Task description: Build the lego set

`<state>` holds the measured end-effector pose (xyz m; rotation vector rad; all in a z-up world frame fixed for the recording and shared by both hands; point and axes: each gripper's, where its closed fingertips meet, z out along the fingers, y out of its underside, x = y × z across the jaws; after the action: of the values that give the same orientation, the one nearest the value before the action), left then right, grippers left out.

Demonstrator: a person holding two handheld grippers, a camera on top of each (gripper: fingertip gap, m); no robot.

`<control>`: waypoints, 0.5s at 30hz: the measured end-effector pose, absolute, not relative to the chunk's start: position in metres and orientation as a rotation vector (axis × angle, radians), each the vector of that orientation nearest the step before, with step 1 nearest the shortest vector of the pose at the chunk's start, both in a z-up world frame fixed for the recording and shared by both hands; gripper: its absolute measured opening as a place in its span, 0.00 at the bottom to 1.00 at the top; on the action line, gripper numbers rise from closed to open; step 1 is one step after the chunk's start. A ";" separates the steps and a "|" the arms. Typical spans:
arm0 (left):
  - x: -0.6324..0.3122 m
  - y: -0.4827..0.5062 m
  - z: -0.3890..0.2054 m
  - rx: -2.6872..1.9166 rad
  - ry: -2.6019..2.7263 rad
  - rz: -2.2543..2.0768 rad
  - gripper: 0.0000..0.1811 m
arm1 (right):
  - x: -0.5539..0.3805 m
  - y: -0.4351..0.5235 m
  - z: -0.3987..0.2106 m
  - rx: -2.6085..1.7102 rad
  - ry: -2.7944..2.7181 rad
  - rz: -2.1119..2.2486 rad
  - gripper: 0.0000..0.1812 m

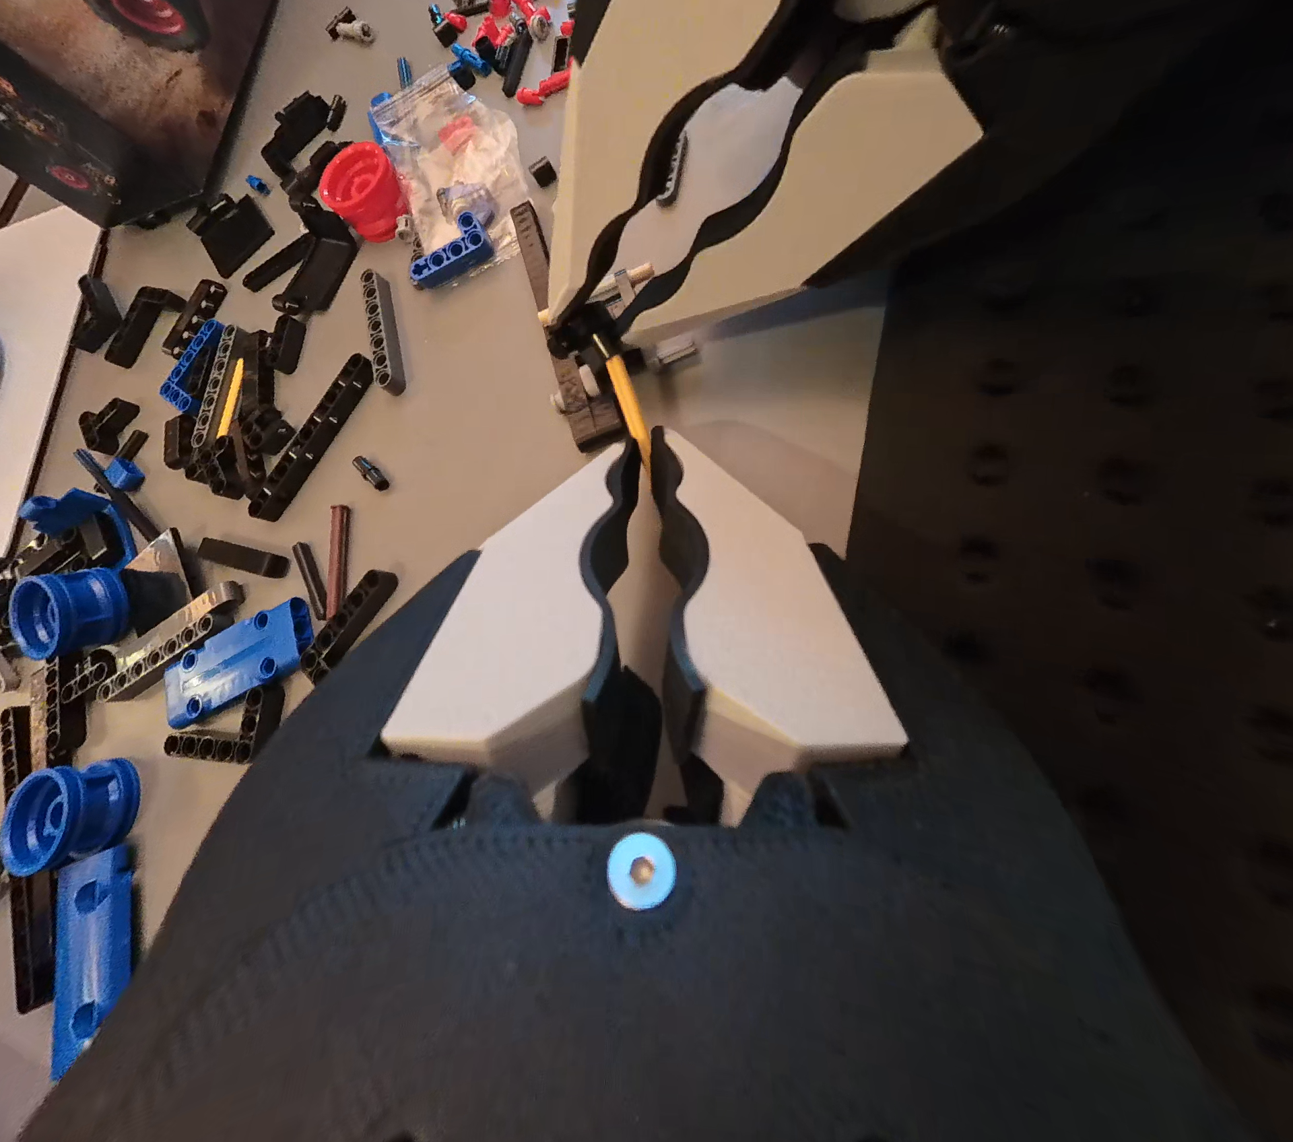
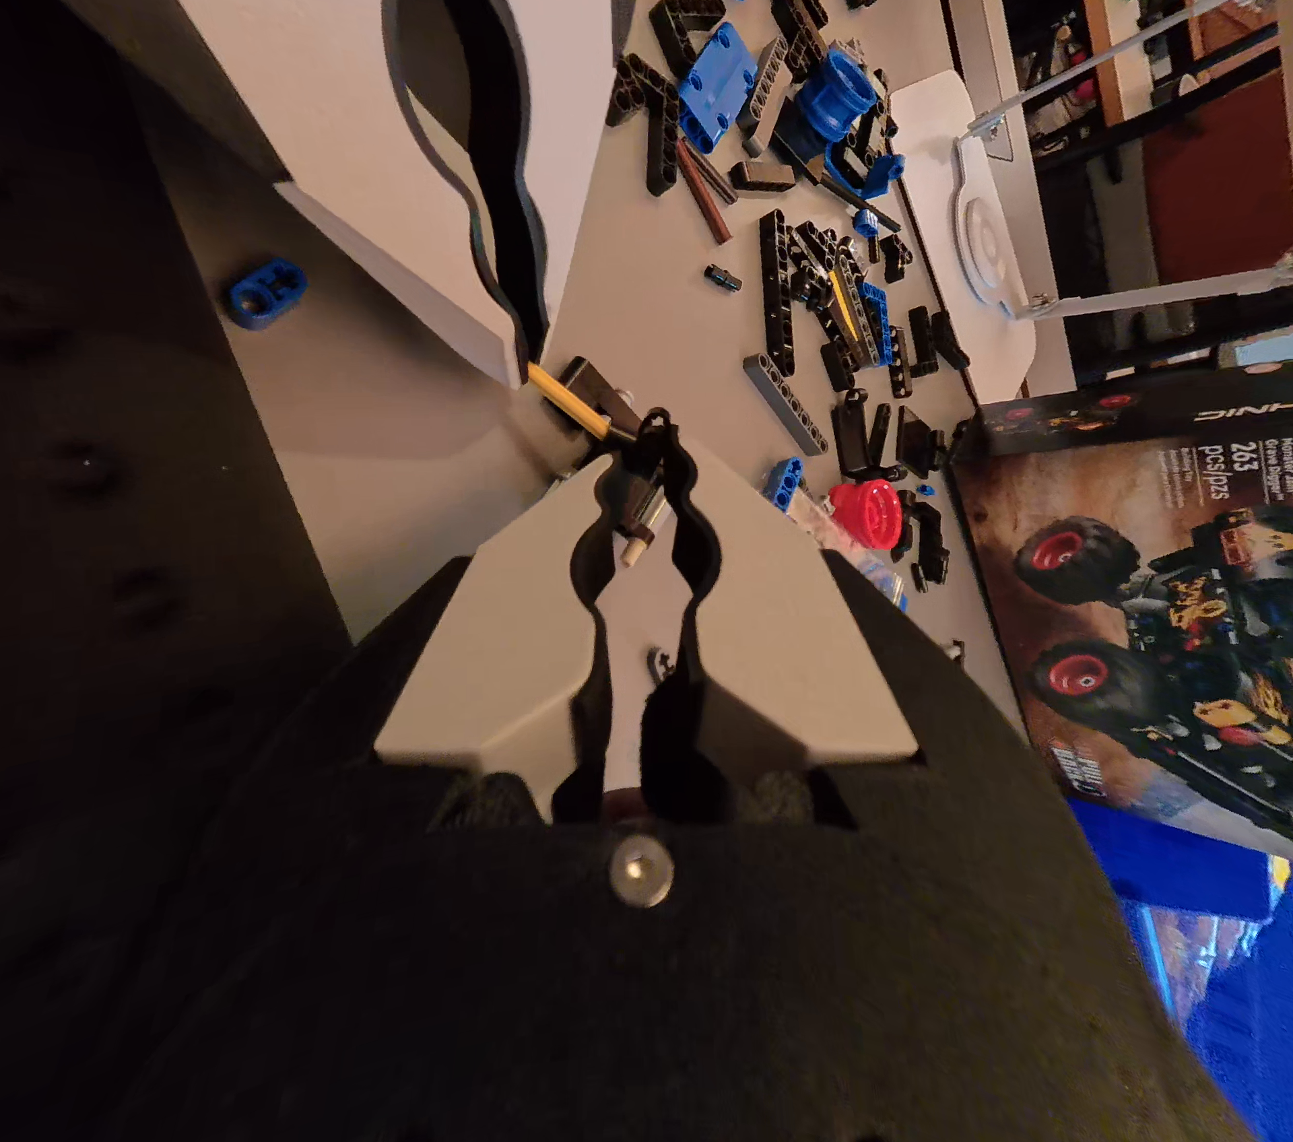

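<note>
Lego pieces lie scattered over the grey table (image 1: 455, 409) — black beams, blue wheel hubs (image 1: 66, 612), a red wheel hub (image 1: 360, 188) beside a clear plastic bag (image 1: 455, 157), with the set's box (image 2: 1147, 584) at the edge. Above the table, the left hand-held gripper (image 1: 647, 454) is closed on the near end of a yellow axle (image 1: 626, 395). The axle's far end enters a small black assembly (image 2: 647, 444), which the right hand-held gripper (image 2: 651, 465) pinches between its tips — a tan pin (image 2: 633, 552) sticks out behind. The two grippers meet tip to tip. A blue connector (image 2: 266, 290) lies apart from the rest.
</note>
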<state>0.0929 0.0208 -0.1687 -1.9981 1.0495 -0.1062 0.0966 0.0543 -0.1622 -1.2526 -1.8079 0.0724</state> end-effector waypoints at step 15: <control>0.093 0.036 -0.154 -1.991 0.897 -0.083 0.01 | 0.098 0.070 -0.155 -1.503 -1.564 0.279 0.05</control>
<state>0.0926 0.0365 -0.1542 -1.9906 0.8972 -0.0830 0.0979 0.0703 -0.1548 -1.5035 -1.5636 0.2790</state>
